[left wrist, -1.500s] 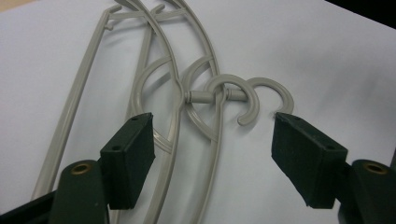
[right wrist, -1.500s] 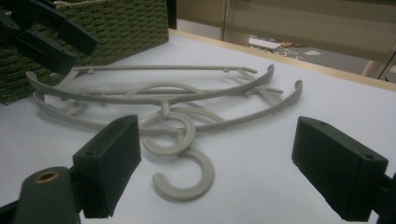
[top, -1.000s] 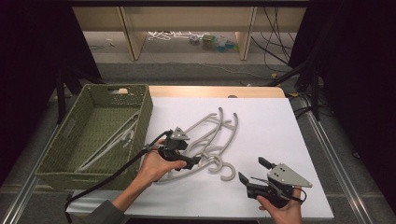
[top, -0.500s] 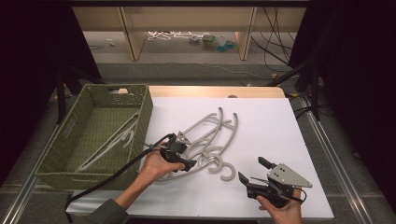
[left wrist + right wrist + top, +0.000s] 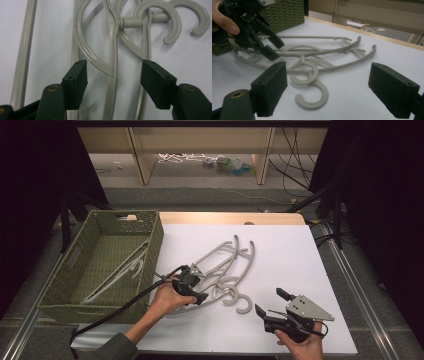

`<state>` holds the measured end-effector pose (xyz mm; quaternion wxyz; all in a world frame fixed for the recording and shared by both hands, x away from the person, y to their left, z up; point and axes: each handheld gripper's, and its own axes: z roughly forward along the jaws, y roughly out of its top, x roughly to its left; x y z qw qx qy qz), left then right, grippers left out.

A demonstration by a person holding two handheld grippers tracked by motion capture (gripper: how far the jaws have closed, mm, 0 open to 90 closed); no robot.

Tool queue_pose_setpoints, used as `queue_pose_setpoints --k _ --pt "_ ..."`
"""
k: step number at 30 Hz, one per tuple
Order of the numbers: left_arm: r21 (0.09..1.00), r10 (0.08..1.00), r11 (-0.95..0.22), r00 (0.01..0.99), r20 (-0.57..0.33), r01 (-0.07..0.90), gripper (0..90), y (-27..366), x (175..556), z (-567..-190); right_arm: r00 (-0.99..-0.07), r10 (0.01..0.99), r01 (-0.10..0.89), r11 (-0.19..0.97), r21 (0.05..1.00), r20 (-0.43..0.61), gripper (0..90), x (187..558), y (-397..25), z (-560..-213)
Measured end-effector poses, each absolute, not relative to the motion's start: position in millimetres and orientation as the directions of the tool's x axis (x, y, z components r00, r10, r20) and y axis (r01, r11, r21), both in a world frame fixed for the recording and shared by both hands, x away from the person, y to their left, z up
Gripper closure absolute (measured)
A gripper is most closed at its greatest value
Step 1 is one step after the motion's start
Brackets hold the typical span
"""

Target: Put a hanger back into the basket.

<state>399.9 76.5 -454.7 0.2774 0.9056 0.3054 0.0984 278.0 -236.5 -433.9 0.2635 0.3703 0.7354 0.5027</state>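
Observation:
A pile of grey plastic hangers [image 5: 216, 253] lies in the middle of the white board. My left gripper [image 5: 199, 286], held in a hand, hovers low over the near left part of the pile. It is open, and in the left gripper view its jaws [image 5: 115, 66] straddle two crossing hanger stems [image 5: 113, 80] without touching them, with the hooks [image 5: 176, 23] beyond. My right gripper [image 5: 270, 301] is open near the front edge, right of the pile, with nothing between its jaws. The right gripper [image 5: 329, 75] faces a loose C-shaped hook [image 5: 312, 107] and the left gripper [image 5: 274, 48] farther off.
A green woven basket [image 5: 150, 245] stands at the left edge of the board with one grey hanger [image 5: 125, 270] inside. The left gripper's black cable [image 5: 120, 307] trails off the front edge. Bare white board lies to the right of the pile. Shelves and cables sit beyond the table.
The left gripper has edged slightly right and nearer over the hangers. The right gripper and the pile have not moved.

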Motion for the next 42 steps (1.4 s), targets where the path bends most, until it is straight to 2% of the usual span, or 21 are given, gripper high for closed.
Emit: queue_pose_setpoints --k 17,31,37,42 --pt "0.521 0.569 -0.706 0.822 0.013 0.480 54.8 77 403 -466 -0.587 0.809 0.282 0.226 0.932 -0.018 16.4 278 -236 -434" --pt "0.531 0.532 -0.728 0.846 0.039 0.433 80.2 77 404 -472 -0.589 0.808 0.278 0.226 0.934 -0.020 16.4 278 -236 -433" --pt "0.532 0.512 -0.749 0.855 0.084 0.396 80.8 78 402 -469 -0.588 0.809 0.276 0.227 0.934 -0.022 16.4 278 -237 -433" --pt "0.571 0.532 -0.711 0.845 0.057 0.410 81.0 80 400 -458 -0.586 0.810 0.271 0.219 0.937 -0.020 16.4 278 -237 -433"
